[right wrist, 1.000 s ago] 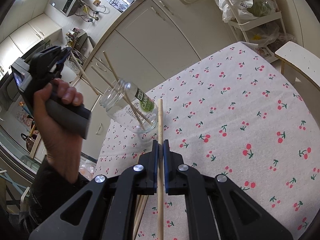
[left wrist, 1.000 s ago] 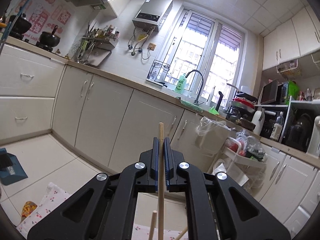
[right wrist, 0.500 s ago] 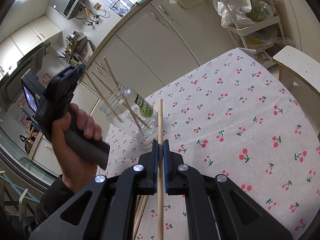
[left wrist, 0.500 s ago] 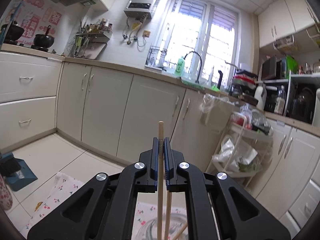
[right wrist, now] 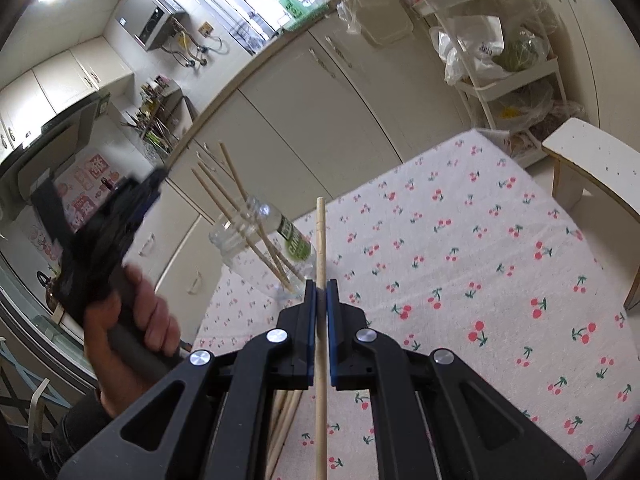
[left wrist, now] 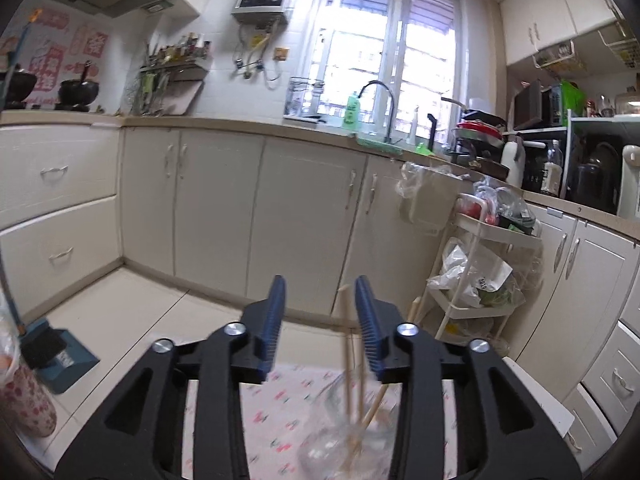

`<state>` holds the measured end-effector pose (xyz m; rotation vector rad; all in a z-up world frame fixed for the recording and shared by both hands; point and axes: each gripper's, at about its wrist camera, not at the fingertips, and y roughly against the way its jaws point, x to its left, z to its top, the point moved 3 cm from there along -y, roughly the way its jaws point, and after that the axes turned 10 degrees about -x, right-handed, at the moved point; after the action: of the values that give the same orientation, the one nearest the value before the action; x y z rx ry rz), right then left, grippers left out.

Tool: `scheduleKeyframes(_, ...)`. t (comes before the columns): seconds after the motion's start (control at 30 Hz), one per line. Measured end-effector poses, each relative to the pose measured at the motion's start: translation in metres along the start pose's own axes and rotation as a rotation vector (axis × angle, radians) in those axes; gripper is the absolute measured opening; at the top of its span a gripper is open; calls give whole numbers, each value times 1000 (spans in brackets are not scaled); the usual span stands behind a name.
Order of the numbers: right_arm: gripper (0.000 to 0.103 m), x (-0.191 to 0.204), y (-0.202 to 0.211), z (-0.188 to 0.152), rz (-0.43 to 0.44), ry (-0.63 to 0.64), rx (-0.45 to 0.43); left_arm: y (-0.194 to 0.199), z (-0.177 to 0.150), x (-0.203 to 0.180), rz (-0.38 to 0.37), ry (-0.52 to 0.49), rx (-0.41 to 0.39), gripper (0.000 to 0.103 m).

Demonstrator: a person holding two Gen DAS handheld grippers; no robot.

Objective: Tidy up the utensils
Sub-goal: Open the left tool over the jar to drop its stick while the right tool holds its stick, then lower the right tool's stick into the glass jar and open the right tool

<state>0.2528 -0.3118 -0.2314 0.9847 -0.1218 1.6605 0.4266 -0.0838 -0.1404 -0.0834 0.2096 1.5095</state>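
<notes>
My left gripper [left wrist: 320,292] hangs just above a clear glass jar [left wrist: 332,452], its jaws opening. A wooden chopstick [left wrist: 345,320] stands loose between them, close to the right finger, its lower end down in the jar among other sticks. In the right wrist view the jar [right wrist: 256,236] stands tilted on the cherry-print tablecloth [right wrist: 480,280] with several chopsticks in it, and a hand holds the left gripper [right wrist: 154,184] to its left. My right gripper [right wrist: 320,292] is shut on one upright chopstick [right wrist: 320,240] in front of the jar. More chopsticks [right wrist: 284,420] lie beneath it.
A white trolley [left wrist: 480,280] full of bags stands by the cream cabinets [left wrist: 220,216] beyond the table. A white stool [right wrist: 592,152] sits off the table's far right corner. A blue dustpan [left wrist: 52,356] lies on the floor at left, and a pink patterned container [left wrist: 24,400] stands nearer.
My left gripper has sunk toward the jar and its jaws have parted, letting go of the chopstick, which now rests in the jar. The right gripper has kept its chopstick and barely moved.
</notes>
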Motion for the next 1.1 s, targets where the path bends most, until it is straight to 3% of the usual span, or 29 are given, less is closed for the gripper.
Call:
scheduleKeyframes(0.13, 6, 2, -1, 7, 39, -62, -20, 25, -29, 36, 55, 35, 91, 45)
scheduleKeyframes(0.33, 6, 35, -11, 40, 103, -86, -126, 46, -73, 81, 120, 105, 198, 47)
scheduleKeyframes(0.57, 6, 79, -53, 95, 156, -122, -315, 54, -88, 102, 136, 197, 189, 50)
scheduleKeyframes(0.77, 6, 87, -92, 121, 111, -138, -430, 52, -93, 104, 119, 224, 191, 52)
scheduleKeyframes(1.1, 6, 87, -139, 103, 16, -6, -434, 50, -89, 101, 83, 243, 177, 54)
